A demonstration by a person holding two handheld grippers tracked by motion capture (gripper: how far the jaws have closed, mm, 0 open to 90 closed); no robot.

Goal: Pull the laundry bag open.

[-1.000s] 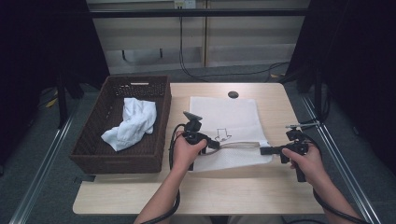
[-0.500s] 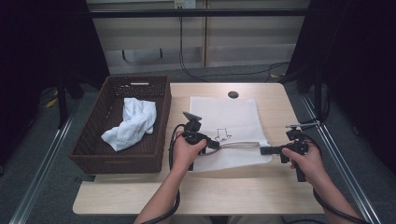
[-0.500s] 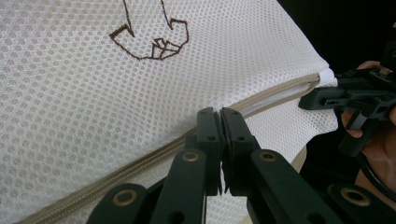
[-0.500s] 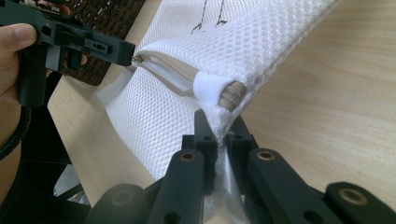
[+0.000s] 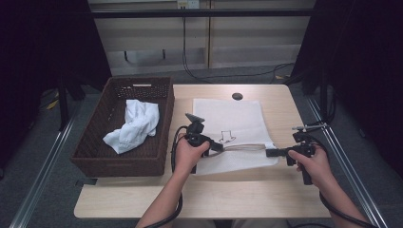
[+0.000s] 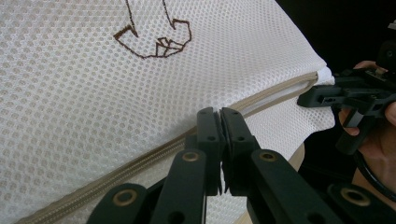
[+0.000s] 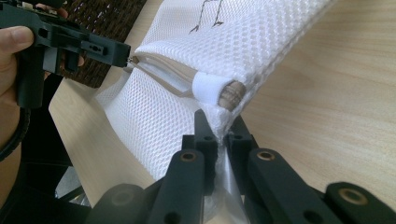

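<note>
- Lying flat on the table (image 5: 142,199), just right of the basket (image 5: 90,156): a white mesh bag (image 5: 237,118) with a brown line drawing on its upper face; what the drawing depicts cannot be made out.
- Zip (image 6: 154,151) of the bag: beige, running across the bag's near part from one gripper to the other; in the left gripper view its nearest stretch is hidden behind the jaws.
- Left gripper (image 5: 219,147): at the bag's left edge, beside the basket; jaws pressed together at the zip line. Whether they clamp the zip pull or only meet over it cannot be told from the left gripper view; in the right gripper view a small metal piece sits at its tip (image 7: 130,58), too small to identify.
- Right gripper (image 5: 270,152): at the bag's right edge, far from the basket; jaws clenched on the bag's mesh corner, just below the white tab at the zip's end.
- Bag opening: a short gap in the zip shows near the tab in the right gripper view; the inside is not visible.
- White cloth (image 5: 134,124): crumpled inside the basket, apart from the bag.
- Table's near edge: partly covered by the person's forearms.
</note>
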